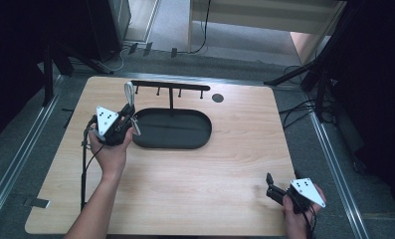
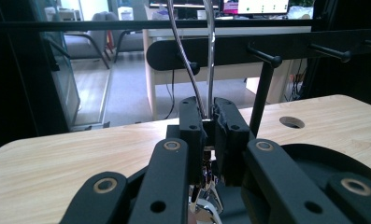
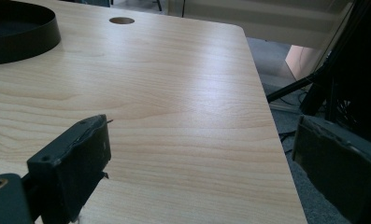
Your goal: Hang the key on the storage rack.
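A thin silvery wire loop (image 2: 206, 56), clamped in the left gripper (image 2: 209, 123), rises beside the peg rack (image 1: 170, 87) above the black tray (image 1: 172, 130); it may snag a peg. Right gripper (image 1: 270, 186), jaws apart, rests on the counter (image 1: 210, 169)

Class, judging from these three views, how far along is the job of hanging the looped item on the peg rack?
Done: the left gripper is shut on the silvery loop and raised beside the black tray. In hand: the loop's top is near the rack's end peg; whether it is hooked cannot be told. Left: seating it and letting go. The right gripper is open over the table.
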`<state>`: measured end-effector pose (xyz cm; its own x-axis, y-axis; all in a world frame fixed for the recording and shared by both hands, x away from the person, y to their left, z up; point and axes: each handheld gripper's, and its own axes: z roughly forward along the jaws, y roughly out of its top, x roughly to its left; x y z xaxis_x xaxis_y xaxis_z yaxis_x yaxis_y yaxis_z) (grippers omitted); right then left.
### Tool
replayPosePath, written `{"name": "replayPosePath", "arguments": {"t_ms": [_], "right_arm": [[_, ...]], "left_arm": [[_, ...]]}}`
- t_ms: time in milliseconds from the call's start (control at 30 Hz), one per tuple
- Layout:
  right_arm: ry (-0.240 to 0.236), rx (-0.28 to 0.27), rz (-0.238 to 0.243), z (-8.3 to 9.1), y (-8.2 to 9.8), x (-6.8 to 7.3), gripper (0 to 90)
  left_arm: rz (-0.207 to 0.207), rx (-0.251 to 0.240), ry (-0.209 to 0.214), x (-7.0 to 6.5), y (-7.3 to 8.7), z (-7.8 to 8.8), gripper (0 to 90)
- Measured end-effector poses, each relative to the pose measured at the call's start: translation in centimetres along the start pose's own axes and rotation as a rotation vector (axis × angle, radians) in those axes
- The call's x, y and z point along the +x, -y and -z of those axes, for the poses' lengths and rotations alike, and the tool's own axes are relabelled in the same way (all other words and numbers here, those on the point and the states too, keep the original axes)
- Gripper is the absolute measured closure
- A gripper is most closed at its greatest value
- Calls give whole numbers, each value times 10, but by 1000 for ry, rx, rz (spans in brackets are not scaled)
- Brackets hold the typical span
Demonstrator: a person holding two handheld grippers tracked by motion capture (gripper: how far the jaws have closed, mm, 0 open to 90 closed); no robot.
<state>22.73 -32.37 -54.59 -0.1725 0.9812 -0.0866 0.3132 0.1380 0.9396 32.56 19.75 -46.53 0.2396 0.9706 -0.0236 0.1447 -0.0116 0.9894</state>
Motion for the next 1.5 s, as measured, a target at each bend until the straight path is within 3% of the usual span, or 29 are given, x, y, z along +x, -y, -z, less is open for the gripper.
{"name": "replayPosePath", "arguments": {"t_ms": [900,1500], "right_arm": [[-4,-1,-11,0,0,-1,42],[-4,-2,-12,0,0,-1,43]], "left_arm": [[-43,81,-42,-5,5,-33,830],[3,179,-41,-4,14,-53,828]]}}
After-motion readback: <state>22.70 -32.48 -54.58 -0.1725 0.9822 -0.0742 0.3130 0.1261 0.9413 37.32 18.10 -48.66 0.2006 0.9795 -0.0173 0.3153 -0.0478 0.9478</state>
